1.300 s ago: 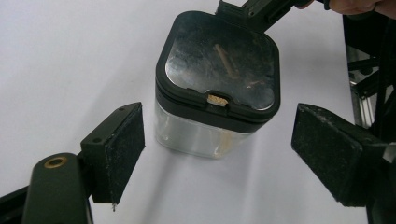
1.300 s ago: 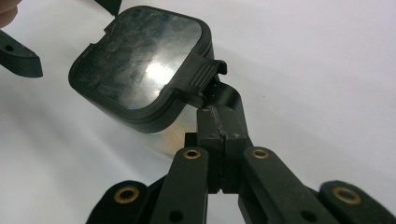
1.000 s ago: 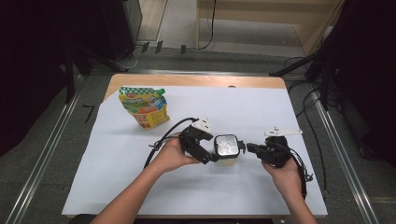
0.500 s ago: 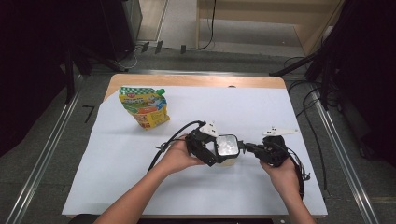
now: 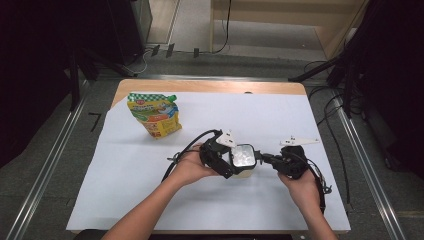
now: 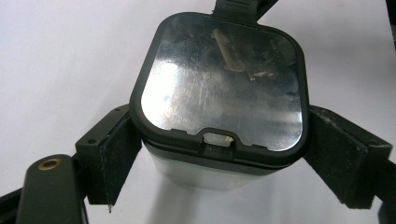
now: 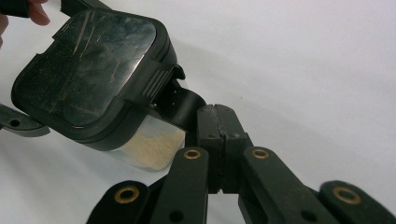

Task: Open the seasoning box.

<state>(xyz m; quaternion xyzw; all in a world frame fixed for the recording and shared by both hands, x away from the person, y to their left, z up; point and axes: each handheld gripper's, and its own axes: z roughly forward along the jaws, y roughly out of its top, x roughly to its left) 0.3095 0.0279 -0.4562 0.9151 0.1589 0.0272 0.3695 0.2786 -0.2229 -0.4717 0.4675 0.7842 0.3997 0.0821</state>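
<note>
Both hands have drawn nearer the person, carrying the clamped container slightly left and closer.

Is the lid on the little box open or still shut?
Shut. The black lid sits flat on the box; the right gripper pinches its latch tab.

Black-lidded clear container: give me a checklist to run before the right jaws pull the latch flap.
1. Left gripper clamps the black-lidded clear container on both sides: ok.
2. Right gripper has its jaws closed on the black latch flap: ok.
3. Lid seated on the container: cannot tell; the latch side looks lifted in the right gripper view.
4. Container level: not ok, it tilts in the right gripper view.
5. Pale powder stays inside: ok.
6. Colourful snack pouch stands apart from the work: ok.
</note>
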